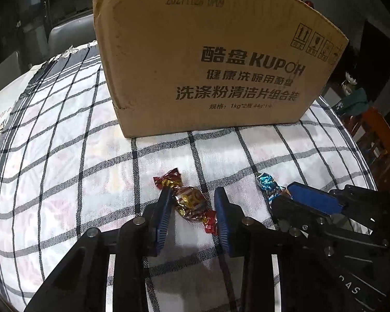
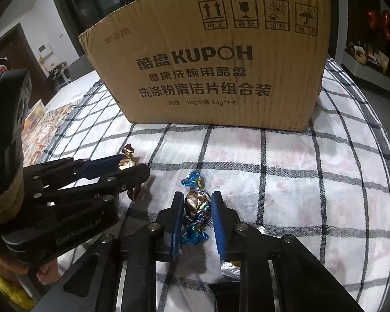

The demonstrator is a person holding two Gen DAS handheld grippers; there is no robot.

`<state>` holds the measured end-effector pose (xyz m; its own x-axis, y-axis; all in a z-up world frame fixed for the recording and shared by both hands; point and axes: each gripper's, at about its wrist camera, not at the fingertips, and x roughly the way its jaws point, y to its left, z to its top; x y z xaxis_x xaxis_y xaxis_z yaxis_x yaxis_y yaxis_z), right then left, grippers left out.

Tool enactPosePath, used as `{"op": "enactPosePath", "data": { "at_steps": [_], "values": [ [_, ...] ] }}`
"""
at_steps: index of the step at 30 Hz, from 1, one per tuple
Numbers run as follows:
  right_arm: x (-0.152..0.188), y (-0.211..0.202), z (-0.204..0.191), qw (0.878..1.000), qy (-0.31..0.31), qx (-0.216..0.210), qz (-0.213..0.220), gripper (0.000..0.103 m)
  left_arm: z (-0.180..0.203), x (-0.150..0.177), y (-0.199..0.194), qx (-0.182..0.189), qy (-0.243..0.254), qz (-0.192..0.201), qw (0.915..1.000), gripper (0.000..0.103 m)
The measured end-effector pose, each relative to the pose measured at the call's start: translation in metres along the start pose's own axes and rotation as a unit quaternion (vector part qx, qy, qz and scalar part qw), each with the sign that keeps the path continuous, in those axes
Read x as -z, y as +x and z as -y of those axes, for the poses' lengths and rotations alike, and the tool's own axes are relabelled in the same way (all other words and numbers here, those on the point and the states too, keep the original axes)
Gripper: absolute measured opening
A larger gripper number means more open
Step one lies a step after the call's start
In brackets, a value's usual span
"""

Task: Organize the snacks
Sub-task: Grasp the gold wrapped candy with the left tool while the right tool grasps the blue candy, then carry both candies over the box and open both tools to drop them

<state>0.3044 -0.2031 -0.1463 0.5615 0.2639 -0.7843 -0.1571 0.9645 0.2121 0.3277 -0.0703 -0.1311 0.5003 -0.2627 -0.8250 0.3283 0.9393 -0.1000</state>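
Note:
A red and gold wrapped candy (image 1: pixel 188 199) lies on the checked cloth between the fingers of my left gripper (image 1: pixel 193 195); the jaws are open around it, the left finger touching its wrapper. A blue wrapped candy (image 2: pixel 196 206) lies between the fingers of my right gripper (image 2: pixel 196 202); the jaws stand close on both sides, with a small gap. Each gripper shows in the other view: the right gripper (image 1: pixel 286 195) beside the blue candy (image 1: pixel 266 182), the left gripper (image 2: pixel 132 166) around the red candy (image 2: pixel 128 153). A brown KUPOH cardboard box (image 1: pixel 208 59) stands behind them; it also shows in the right wrist view (image 2: pixel 215 65).
The table is covered by a white cloth with dark checks (image 1: pixel 65 143). A silver wrapped piece (image 2: pixel 231 270) lies under my right gripper's finger. An orange chair (image 1: pixel 377 135) stands off the table's right edge. Colourful printed paper (image 2: pixel 41 130) lies at the left.

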Motion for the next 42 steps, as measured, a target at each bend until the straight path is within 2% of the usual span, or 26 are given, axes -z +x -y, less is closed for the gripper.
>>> {"op": "enactPosePath", "data": {
  "at_steps": [1, 11, 24, 42],
  "values": [
    [0.0, 0.0, 0.0, 1.0, 0.001, 0.0, 0.001, 0.023, 0.0, 0.0, -0.002, 0.001, 0.002, 0.005, 1.0, 0.026],
    [-0.003, -0.026, -0.005, 1.0, -0.002, -0.002, 0.029, 0.023, 0.006, 0.005, -0.023, 0.008, 0.016, 0.019, 0.9997, 0.026],
    [-0.015, -0.079, -0.009, 0.996, 0.0, -0.01, 0.083, 0.023, 0.019, 0.0, -0.085, 0.022, 0.028, 0.076, 0.9964, 0.026],
    [-0.061, -0.148, -0.011, 0.983, -0.017, 0.003, 0.181, 0.023, 0.038, -0.049, -0.162, 0.015, 0.077, 0.177, 0.981, 0.026]
  ]
}}
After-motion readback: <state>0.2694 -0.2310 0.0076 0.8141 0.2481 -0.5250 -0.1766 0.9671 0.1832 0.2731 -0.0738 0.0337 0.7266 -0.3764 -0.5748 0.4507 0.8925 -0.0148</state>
